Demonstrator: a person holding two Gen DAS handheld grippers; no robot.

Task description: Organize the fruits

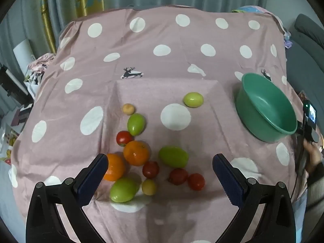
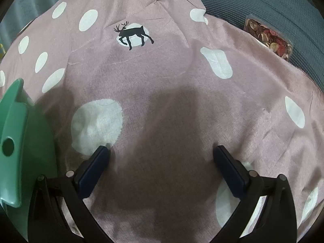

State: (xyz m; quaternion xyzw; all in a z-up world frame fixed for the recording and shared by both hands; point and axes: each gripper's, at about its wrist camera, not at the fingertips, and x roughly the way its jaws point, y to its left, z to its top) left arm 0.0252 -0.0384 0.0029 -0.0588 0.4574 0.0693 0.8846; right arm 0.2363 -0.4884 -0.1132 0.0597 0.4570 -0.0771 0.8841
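Observation:
A cluster of fruits lies on the pink spotted cloth (image 1: 154,64) in the left wrist view: two oranges (image 1: 136,152) (image 1: 114,167), several green fruits (image 1: 173,156) (image 1: 123,190) (image 1: 136,124), several red tomatoes (image 1: 150,169) (image 1: 196,181) (image 1: 124,138), and two small yellowish ones (image 1: 149,186) (image 1: 128,109). One green fruit (image 1: 193,99) lies apart, farther back. An empty green bowl (image 1: 265,109) stands at the right. My left gripper (image 1: 160,163) hovers open above the cluster, nothing between its fingers. My right gripper (image 2: 161,154) is open over bare cloth, the green bowl's rim (image 2: 12,141) at its left.
The cloth (image 2: 172,70) drapes over a raised surface, with grey upholstery (image 2: 263,4) and a packet of dried petals (image 2: 267,37) beyond its right edge. A hand holding the other gripper (image 1: 309,125) shows at the right. Curtains hang behind; clutter sits at the left.

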